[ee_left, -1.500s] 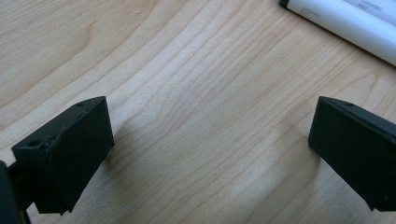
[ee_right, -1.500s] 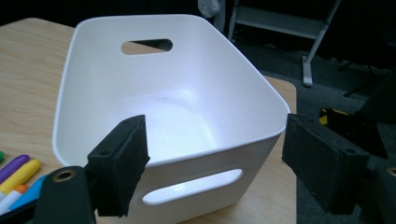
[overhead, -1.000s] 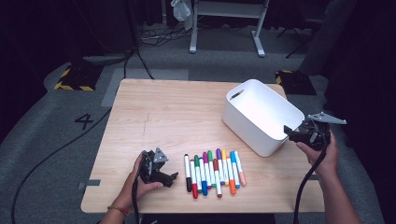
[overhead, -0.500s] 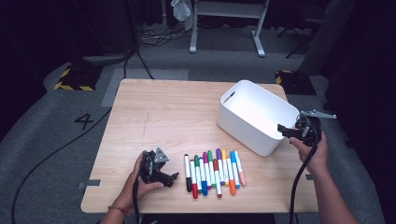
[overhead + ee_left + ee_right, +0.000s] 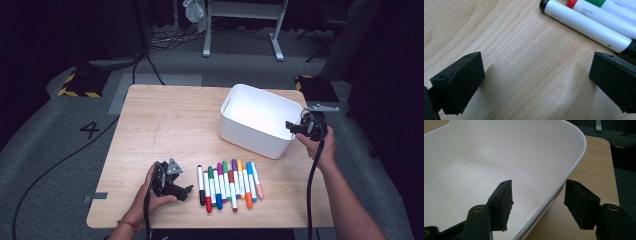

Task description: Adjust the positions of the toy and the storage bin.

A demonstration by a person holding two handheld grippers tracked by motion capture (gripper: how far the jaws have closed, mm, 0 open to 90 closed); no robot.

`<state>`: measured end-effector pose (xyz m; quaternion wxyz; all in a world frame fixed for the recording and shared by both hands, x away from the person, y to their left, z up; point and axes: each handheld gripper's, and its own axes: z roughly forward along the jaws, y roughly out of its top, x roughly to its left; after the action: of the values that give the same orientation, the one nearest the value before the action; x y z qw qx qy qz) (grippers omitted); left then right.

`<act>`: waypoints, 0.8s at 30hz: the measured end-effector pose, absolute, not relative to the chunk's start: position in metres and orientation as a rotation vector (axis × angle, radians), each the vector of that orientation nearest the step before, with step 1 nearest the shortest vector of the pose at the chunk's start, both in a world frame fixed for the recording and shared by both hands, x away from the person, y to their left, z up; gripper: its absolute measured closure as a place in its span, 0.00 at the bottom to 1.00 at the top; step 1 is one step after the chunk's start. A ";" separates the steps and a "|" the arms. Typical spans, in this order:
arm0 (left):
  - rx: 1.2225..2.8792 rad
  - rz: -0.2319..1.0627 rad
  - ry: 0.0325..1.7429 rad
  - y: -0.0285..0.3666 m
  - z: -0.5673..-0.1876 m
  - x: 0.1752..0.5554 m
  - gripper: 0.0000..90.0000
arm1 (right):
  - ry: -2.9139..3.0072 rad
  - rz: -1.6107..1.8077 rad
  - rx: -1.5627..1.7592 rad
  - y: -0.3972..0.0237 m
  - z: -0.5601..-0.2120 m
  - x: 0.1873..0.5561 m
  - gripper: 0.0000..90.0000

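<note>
A white bin stands on the right half of the wooden table. My right gripper is at its right rim and straddles the wall. In the right gripper view the rim runs between the jaws of this gripper, one inside the bin and one outside. They have just been closing, and a gap remains on both sides. A row of several coloured markers lies near the front edge. My left gripper rests open on the wood just left of the black-capped marker.
The table's right edge is close behind my right hand. Beyond the table are grey floor, cables and a desk frame.
My right gripper has moved left onto the bin's right rim and its jaws have narrowed. The bin sits slightly further left. The left gripper and markers have not moved.
</note>
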<state>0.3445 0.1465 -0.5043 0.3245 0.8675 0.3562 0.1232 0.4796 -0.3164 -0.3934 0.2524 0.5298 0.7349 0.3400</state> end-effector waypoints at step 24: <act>2.289 0.303 0.897 0.128 -0.504 0.346 0.00 | 2.139 0.950 1.173 -0.248 -0.391 0.501 0.65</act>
<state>0.3460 0.1278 -0.5042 0.3265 0.8735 0.3422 0.1156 0.5014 -0.2484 -0.3910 0.2591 0.4328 0.7892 0.3504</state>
